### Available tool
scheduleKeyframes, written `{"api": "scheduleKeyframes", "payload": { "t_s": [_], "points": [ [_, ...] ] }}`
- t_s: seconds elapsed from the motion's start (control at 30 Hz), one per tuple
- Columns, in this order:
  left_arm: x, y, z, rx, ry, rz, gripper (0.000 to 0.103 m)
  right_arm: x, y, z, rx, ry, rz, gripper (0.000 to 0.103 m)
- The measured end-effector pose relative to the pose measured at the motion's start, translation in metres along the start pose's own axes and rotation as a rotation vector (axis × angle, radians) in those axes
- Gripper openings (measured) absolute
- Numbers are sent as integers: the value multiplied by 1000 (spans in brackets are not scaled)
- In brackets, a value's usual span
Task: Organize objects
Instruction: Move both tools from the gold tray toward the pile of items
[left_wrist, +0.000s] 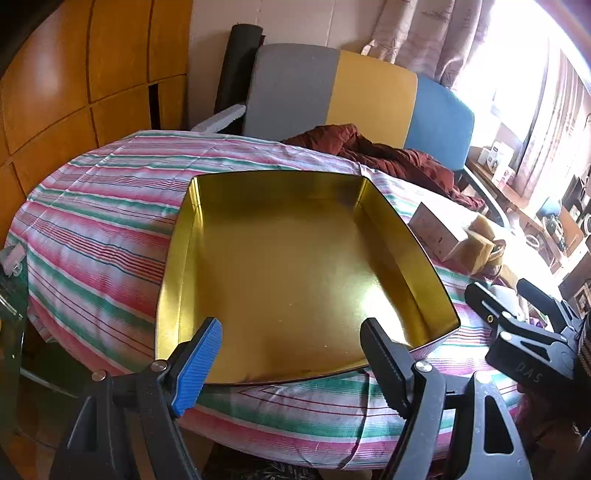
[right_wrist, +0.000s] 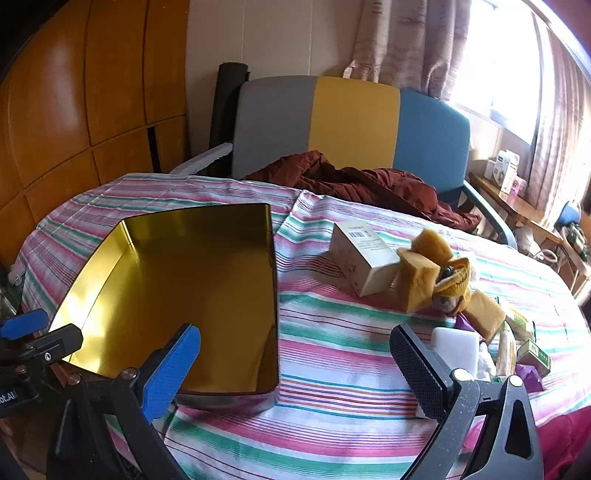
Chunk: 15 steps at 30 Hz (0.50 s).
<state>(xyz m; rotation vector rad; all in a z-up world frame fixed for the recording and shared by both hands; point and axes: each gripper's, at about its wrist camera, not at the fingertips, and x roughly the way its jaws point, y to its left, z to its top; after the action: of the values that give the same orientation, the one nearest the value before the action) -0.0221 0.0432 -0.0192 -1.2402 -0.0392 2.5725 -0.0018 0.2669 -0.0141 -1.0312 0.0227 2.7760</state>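
gold tin (left_wrist: 295, 273) sits mid-frame on the striped cloth (left_wrist: 92, 236), nothing inside. left gripper (left_wrist: 291, 343) spread wide at its near rim, holding nothing. right gripper (right_wrist: 295, 354) also wide, nothing held, lower centre over cloth. white box (right_wrist: 364, 256) and yellow sponge pieces (right_wrist: 421, 275), possibly foam, lie right of the tin; white block (right_wrist: 456, 349) lower right.

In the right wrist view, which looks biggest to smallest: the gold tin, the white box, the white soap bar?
1. Gold tin, by far the largest.
2. White box.
3. White soap bar, partly hidden by the gripper finger, so its rank against the box is unsure.
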Motion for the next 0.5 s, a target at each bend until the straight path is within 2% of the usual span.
{"api": "scheduleKeyframes", "payload": {
  "t_s": [0.27,0.4,0.5],
  "points": [
    [7,-18,7,48,20,-39,79,4,-18,-2,33,12,-12,103],
    [10,-42,16,110,25,-103,82,2,-42,-1,51,23,-37,103],
    [19,-71,19,185,76,-184,82,-6,-84,0,107,34,-83,103]
  ]
}}
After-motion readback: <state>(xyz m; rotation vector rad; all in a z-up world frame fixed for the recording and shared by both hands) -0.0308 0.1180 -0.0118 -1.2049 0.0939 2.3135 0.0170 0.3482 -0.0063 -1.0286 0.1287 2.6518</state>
